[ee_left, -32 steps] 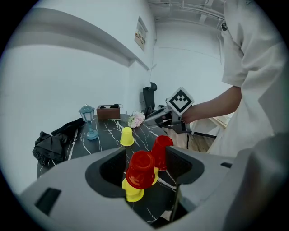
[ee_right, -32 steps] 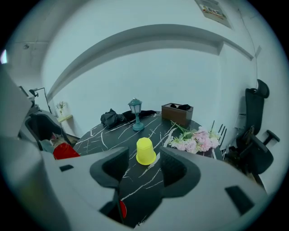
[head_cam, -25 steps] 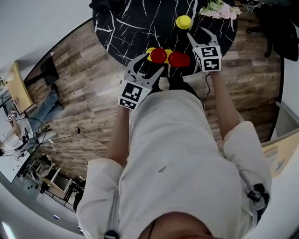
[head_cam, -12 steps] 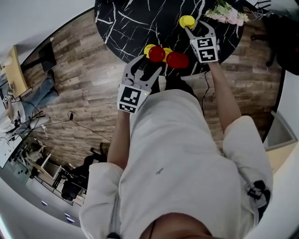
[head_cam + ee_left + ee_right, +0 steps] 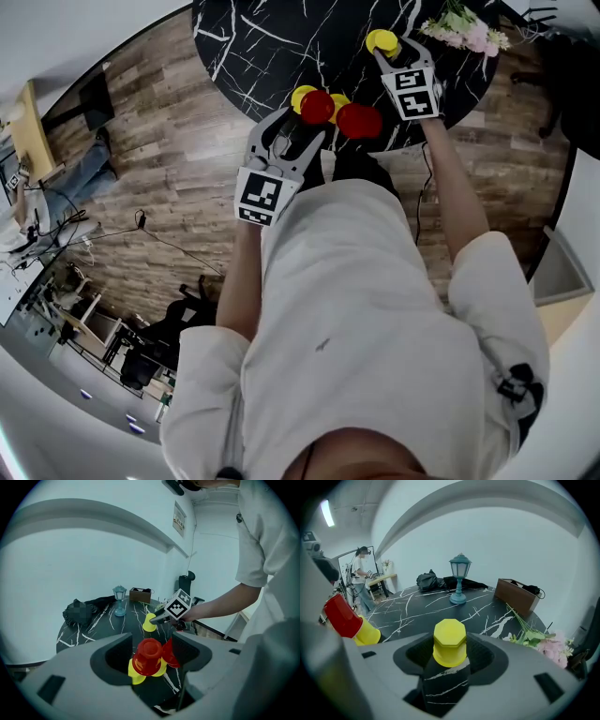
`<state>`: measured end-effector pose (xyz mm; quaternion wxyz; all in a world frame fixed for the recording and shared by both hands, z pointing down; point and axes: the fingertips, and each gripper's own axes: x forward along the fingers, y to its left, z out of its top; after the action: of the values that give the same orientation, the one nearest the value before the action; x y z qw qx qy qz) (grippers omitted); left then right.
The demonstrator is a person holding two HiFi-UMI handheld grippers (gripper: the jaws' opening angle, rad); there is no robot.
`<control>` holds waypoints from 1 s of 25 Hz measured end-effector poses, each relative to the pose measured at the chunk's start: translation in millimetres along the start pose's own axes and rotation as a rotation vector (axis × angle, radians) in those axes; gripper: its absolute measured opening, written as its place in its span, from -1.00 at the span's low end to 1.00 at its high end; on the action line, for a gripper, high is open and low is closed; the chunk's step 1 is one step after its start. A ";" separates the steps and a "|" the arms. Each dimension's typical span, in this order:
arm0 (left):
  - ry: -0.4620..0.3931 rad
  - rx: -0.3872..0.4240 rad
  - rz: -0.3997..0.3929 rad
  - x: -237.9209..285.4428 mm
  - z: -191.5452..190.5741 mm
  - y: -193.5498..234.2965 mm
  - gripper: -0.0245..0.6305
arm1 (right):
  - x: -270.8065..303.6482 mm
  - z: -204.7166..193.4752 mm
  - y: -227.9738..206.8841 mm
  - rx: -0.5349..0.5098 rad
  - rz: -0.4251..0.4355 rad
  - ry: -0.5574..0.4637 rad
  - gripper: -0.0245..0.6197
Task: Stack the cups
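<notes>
Item one: yellow cup [image 5: 449, 641]. I am seeing it standing upside down on the black marble table [image 5: 417, 606], flat base up, long axis vertical. It is sitting on the near side of the lantern [image 5: 459, 578], toward my right gripper [image 5: 397, 54]. It is standing between that gripper's fingers [image 5: 486, 656], roughly centred, with a gap showing on either side. The jaws are closing but the pads are not pressing on it.

Item two: cup cluster, well to the left of the lantern in the right gripper view. A red cup [image 5: 149, 656] is resting mouth down on yellow cups [image 5: 137, 673], and a second red cup [image 5: 170, 654] is leaning just beside it.

Item three: left gripper [image 5: 298, 131]. I am holding its fingers [image 5: 116, 656] wide apart and empty, with the cluster lying just ahead of the tips.

Item four: flowers [image 5: 539, 641] and a brown box [image 5: 518, 595], both lying to the right of the lantern.
</notes>
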<state>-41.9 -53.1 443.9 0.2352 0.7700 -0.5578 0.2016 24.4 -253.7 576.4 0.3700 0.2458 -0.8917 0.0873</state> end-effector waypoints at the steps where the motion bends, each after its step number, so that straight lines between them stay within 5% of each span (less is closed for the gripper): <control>1: 0.001 -0.002 0.006 0.3 -0.7 1.1 -0.13 | 0.2 -0.6 0.2 0.001 0.002 0.002 -0.24; 16: -0.021 -0.017 0.000 -8.2 -6.8 -8.6 -0.13 | -34.7 7.9 11.6 0.007 0.015 -0.026 -0.24; 25: -0.058 0.053 -0.088 -16.4 -6.1 -9.3 -0.14 | -87.5 31.3 23.3 0.040 -0.077 -0.076 -0.24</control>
<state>-38.2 -34.4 438.1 0.2070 0.8054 -0.5243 0.1833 46.3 -211.5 493.3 0.3339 0.2903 -0.8931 0.0812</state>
